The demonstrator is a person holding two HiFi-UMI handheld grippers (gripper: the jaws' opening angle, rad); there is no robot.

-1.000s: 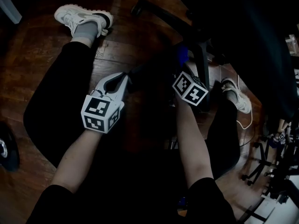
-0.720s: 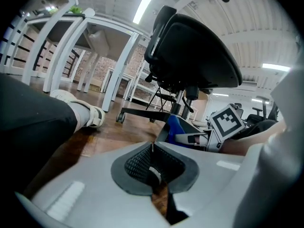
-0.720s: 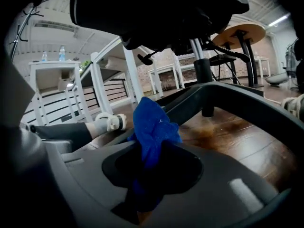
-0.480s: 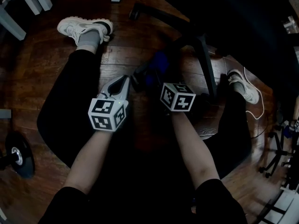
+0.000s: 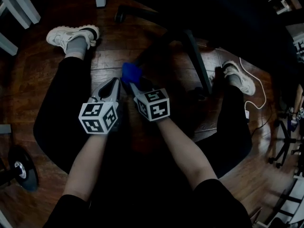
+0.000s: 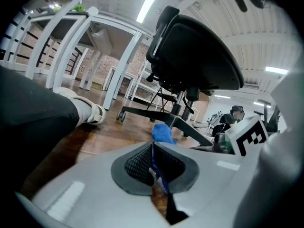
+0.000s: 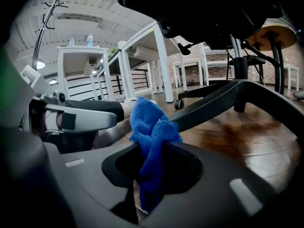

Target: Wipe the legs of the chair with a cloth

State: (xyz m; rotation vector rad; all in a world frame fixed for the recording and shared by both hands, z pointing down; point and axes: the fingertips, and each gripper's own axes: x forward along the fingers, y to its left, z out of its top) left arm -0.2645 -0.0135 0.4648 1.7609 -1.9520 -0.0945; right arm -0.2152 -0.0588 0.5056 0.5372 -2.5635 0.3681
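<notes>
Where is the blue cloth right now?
The cloth is clamped in the right tool, near the centre of the head view, just right of the left tool and beside the near chair leg.

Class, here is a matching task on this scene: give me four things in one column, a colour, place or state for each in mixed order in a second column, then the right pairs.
Things
1. cloth
2. left tongs
3. chair leg
4. sneaker

Descriptions
A. black
B. worn on a foot
C. shut
D. gripped in the right tongs

Pairs: 1-D, 2-C, 3-A, 4-B
</notes>
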